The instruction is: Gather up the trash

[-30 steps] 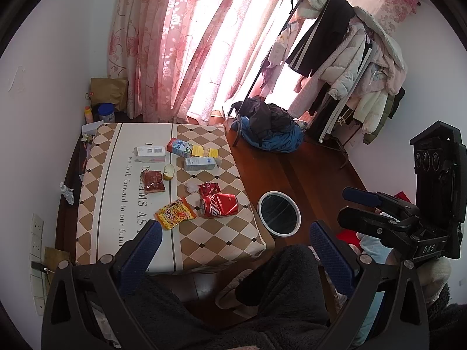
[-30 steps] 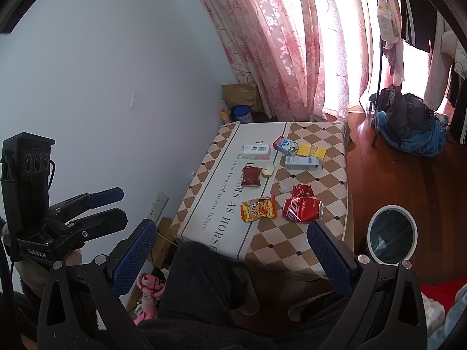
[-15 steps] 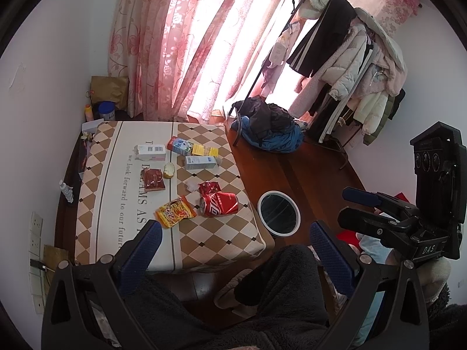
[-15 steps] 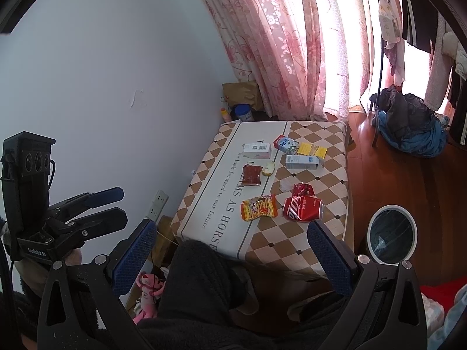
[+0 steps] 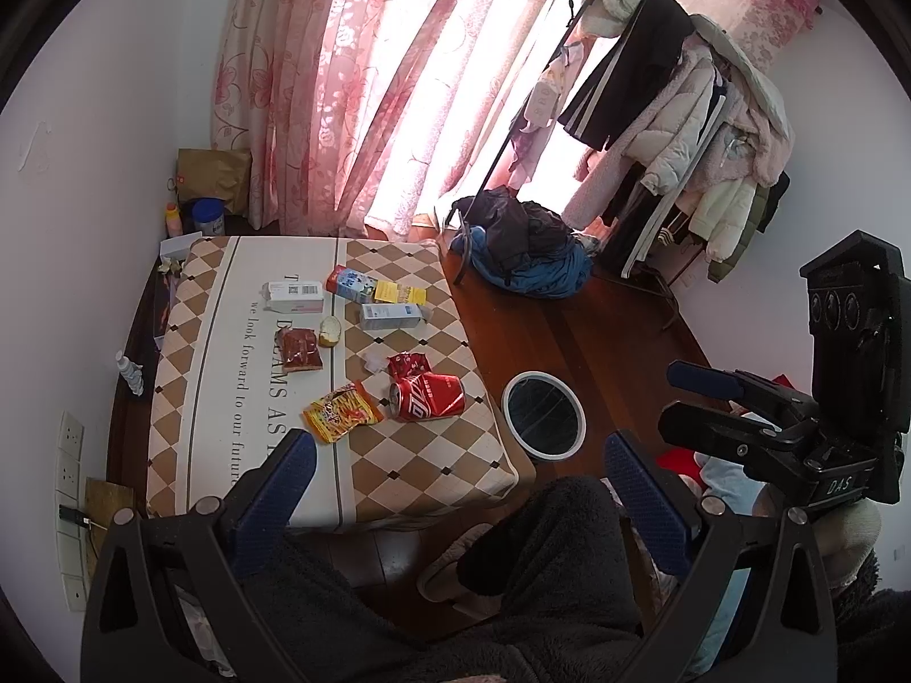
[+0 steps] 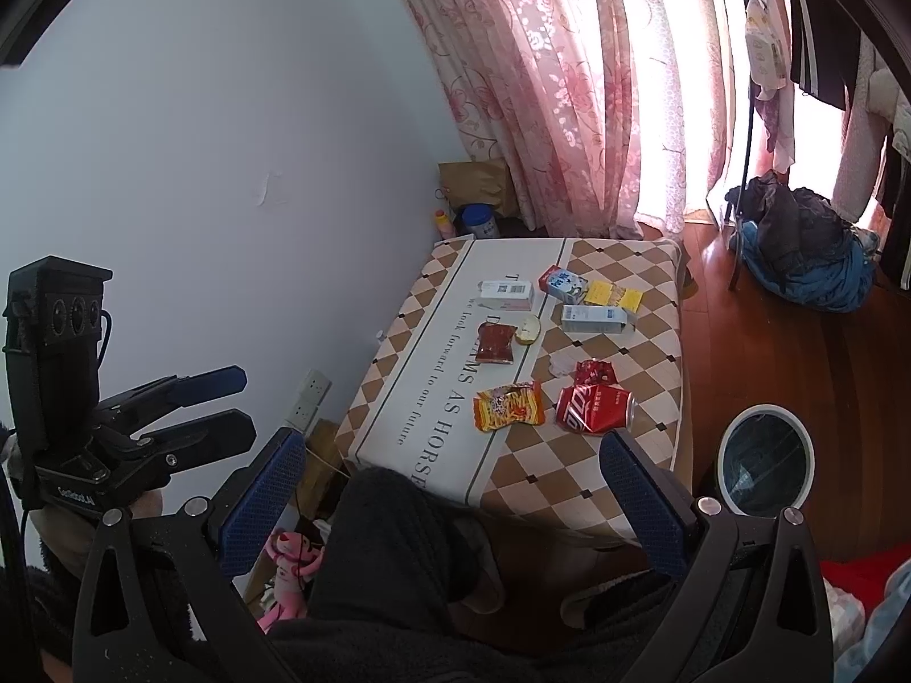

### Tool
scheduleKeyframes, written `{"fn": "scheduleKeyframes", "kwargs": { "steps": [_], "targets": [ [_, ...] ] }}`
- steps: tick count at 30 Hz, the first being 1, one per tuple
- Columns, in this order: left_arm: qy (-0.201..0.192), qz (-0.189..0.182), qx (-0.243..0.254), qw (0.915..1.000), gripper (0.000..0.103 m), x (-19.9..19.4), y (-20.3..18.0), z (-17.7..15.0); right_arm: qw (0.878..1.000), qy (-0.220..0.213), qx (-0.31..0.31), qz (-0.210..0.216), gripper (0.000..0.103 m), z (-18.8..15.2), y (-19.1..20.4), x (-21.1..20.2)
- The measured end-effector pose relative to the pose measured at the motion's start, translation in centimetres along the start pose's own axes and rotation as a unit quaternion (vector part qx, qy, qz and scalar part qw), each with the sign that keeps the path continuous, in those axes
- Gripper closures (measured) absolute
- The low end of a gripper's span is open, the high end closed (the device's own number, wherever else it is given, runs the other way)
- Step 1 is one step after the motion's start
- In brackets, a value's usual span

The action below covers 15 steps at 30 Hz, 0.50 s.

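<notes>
From the left wrist I look down from high and well back over the checkered brown-and-cream cloth-covered counter [image 5: 398, 455], facing the pink floral curtains [image 5: 364, 85]; the counter's near edge sits just past my blue-padded jaws, and the right gripper [image 5: 734, 415] shows at the frame's right side. The right wrist view is equally high and distant, set further right and turned slightly left, so the white wall [image 6: 228, 171] fills its left half, where the left gripper [image 6: 205, 404] appears. Both views share the whole counter, the round white-rimmed bin [image 6: 766, 458] on the wooden floor beside its right edge, and the curtains.
</notes>
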<state>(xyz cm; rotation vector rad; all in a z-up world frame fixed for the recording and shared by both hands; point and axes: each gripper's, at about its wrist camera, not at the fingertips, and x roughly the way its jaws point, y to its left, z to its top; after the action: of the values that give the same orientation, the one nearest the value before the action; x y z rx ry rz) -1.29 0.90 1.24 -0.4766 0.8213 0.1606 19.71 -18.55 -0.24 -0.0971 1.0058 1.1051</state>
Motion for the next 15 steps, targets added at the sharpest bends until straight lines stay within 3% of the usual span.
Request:
{"fn": "scheduleKeyframes", "kwargs": {
  "steps": [12, 15],
  "targets": [
    [-0.007, 0.017, -0.004, 0.9998, 0.000, 0.3, 0.0, 0.0, 1.000, -0.006, 0.006, -0.010, 0.000, 0.5, 0.1, 0.2],
    [-0.026, 0.119, -0.014, 0.9925, 0.000, 3.0, 1.5, 0.1, 0.999, -0.001, 0.025, -0.040, 0.000, 0.6, -1.5, 2.1]
  ]
}}
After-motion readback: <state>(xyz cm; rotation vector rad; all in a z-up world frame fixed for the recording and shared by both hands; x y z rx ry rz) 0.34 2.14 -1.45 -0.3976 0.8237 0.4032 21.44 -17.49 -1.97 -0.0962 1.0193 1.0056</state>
